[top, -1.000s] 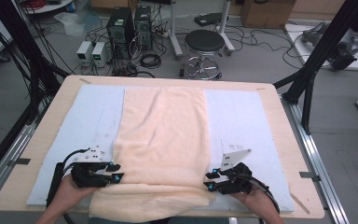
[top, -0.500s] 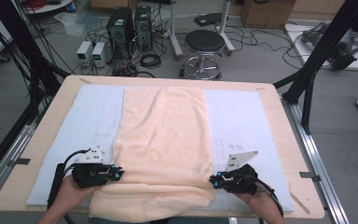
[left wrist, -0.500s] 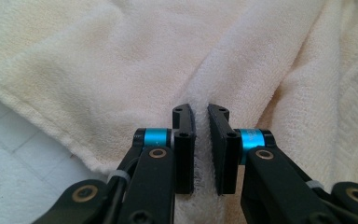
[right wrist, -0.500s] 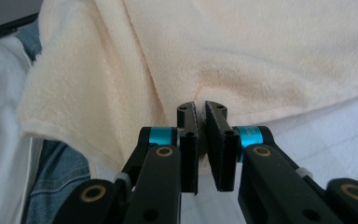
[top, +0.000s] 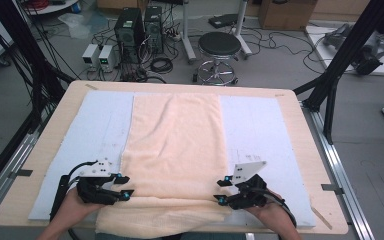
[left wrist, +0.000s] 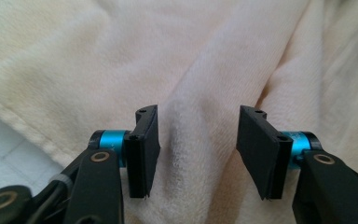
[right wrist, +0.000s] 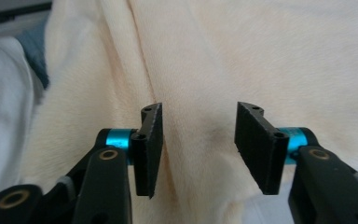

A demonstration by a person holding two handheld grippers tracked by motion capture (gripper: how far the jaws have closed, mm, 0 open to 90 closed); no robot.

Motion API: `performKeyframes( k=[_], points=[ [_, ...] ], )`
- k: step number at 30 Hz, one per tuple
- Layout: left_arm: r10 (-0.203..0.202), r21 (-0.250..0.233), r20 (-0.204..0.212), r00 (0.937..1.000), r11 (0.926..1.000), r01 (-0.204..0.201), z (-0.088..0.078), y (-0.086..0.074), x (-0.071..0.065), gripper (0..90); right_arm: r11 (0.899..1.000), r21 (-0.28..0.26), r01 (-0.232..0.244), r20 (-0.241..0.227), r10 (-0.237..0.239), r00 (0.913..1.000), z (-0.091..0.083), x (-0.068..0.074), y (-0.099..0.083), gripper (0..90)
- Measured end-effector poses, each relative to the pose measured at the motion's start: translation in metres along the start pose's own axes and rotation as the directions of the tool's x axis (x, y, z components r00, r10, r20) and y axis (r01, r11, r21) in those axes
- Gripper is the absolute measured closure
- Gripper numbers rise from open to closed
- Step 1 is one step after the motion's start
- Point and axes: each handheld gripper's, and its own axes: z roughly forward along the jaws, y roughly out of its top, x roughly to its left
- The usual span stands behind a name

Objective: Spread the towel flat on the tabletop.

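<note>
One cream towel (top: 176,150) lies lengthwise on the one pale blue mat (top: 260,130) of the tabletop (top: 70,100), its near end bunched and hanging over the edge. The left gripper (top: 124,187) and the right gripper (top: 222,192) have just been opening, and each now stands released astride a raised fold. To do this step well, I think each of the two grippers should go deeper over its fold and close at the same height, so the near edge lifts evenly.
</note>
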Motion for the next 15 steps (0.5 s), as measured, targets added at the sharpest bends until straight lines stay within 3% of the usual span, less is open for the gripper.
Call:
performKeyframes(
  k=[2,4,8,11,14,15],
  points=[
    [0.016,0.012,-0.017,0.9997,0.9998,-0.016,0.002,0.001,-0.001,71.7,0.999,0.039,0.003,-0.01,-0.003,0.9999,0.014,-0.003,-0.001,56.8],
    [-0.006,-0.008,-0.02,0.9998,0.9999,0.006,-0.001,0.007,0.003,79.6,0.997,0.07,0.021,-0.02,-0.02,0.9996,0.021,-0.004,0.0,79.3],
    [-0.064,-0.09,-0.079,0.9948,0.9944,0.057,-0.006,0.025,0.018,82.6,1.0,0.028,0.006,0.026,-0.007,0.9997,0.005,-0.016,0.018,83.2],
    [-0.146,-0.18,-0.133,0.9803,0.9761,0.121,-0.004,0.044,0.037,82.7,1.0,-0.002,-0.017,0.086,0.017,0.9961,-0.003,-0.036,0.035,83.3],
    [-0.183,-0.183,-0.219,0.9583,0.9725,0.144,0.007,0.06,0.058,80.1,0.999,-0.006,-0.048,0.157,0.048,0.9864,0.001,-0.062,0.047,82.6],
    [-0.193,-0.182,-0.24,0.9516,0.9717,0.151,0.012,0.063,0.063,75.9,0.996,-0.006,-0.086,0.174,0.085,0.981,0.005,-0.071,0.048,80.1]
  ],
)
